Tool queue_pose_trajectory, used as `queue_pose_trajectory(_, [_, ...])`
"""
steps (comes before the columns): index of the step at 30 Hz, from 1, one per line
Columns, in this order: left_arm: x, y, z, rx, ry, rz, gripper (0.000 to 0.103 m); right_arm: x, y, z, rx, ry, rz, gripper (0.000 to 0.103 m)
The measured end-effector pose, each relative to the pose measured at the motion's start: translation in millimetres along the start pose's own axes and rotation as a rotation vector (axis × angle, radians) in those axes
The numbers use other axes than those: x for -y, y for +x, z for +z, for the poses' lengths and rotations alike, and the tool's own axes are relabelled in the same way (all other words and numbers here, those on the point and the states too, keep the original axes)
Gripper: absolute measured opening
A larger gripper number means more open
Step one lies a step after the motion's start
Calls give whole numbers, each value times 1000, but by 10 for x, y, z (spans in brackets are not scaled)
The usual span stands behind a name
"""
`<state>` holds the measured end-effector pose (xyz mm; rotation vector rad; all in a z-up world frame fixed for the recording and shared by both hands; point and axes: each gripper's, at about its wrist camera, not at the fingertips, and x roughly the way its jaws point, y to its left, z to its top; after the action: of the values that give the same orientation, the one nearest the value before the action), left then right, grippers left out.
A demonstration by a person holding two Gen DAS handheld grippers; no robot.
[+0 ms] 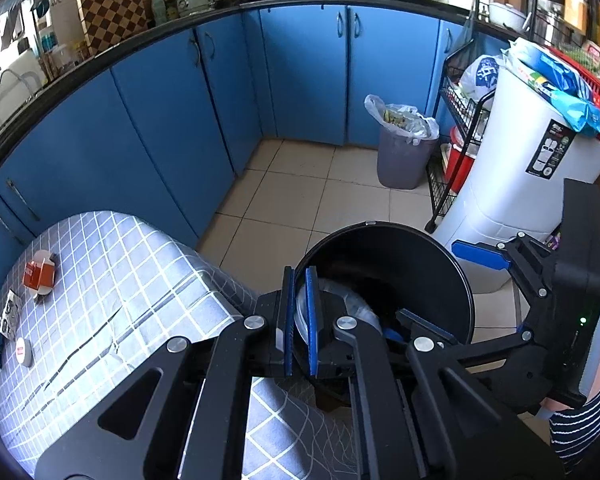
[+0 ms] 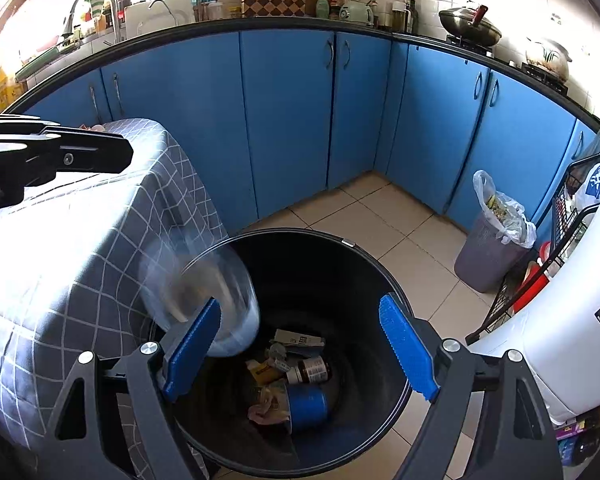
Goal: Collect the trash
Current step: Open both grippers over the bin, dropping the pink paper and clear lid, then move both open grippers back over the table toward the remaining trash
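Observation:
A black round bin (image 1: 440, 264) stands on the floor beside the table; in the right wrist view (image 2: 340, 276) it holds a blue can (image 2: 308, 406), a brown bottle (image 2: 312, 370) and paper scraps. My left gripper (image 1: 300, 320) is shut on the bin's near rim. My right gripper (image 2: 300, 344) is open over the bin, and shows in the left wrist view (image 1: 452, 284). A clear plastic container (image 2: 220, 296), motion-blurred, is in the air at the bin's left edge, free of my fingers. More trash lies on the table: a red box (image 1: 39, 274), a tape roll (image 1: 23, 352), wrappers (image 1: 8, 314).
The table (image 1: 132, 280) has a grey checked cloth. Blue cabinets (image 1: 300, 72) line the walls. A grey lined bin (image 1: 404, 148) full of rubbish, a black wire rack (image 1: 456, 140) and a white appliance (image 1: 528, 168) stand at the right.

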<state>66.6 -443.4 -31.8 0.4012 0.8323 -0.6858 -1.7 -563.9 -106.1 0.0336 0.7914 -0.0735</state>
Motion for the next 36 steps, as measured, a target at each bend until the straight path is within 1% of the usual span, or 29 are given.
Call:
queue_pose_trajectory(6, [-113,32,-66,-21,-33,14,7,-17,0,2,0,-1,4,80])
queue_pose_trajectory(11, [-230,9,-129,-29,-54,45,8,-63,-10,18,0,-8,9,80])
queue_pose_trajectory(12, [-254,3,-145,-30,-58,57,9,-84,-11,22,1,-10,9,80])
queue_pose_trajectory(14, [-308,-11,-175,-33,-68,65,16,-130,-18,42,0,-15,12,80])
queue_pose_trajectory(15, [-329,-22,-187,-31,-74,68,31,-154,-21,49,0,-18,12,80])
queue_pose_trajectory(16, [-363,-50,-207,-24,-81,82,77,-178,-24,58,0,-21,14,80])
queue_pose_trajectory(17, [-404,-104,-230,2,-92,105,102,-211,-30,71,0,-27,16,80])
queue_pose_trajectory(18, [-453,-207,-264,64,-106,137,99,-235,-34,84,0,-31,17,80])
queue_pose_trajectory(20, [-495,-282,-280,86,-93,141,99,-310,-51,115,1,-46,20,80])
queue_pose_trajectory(22, [-566,-336,-304,94,-98,157,99,-387,-64,149,3,-61,22,80])
queue_pose_trajectory(25, [-708,-401,-347,99,-131,162,99,-500,-93,216,10,-82,26,80])
queue_pose_trajectory(29, [-896,-513,-424,109,-166,179,99,-732,-147,331,24,-122,40,80])
queue_pose_trajectory(36, [-1333,-751,-678,128,-229,213,99,-1188,-142,539,40,-196,64,80])
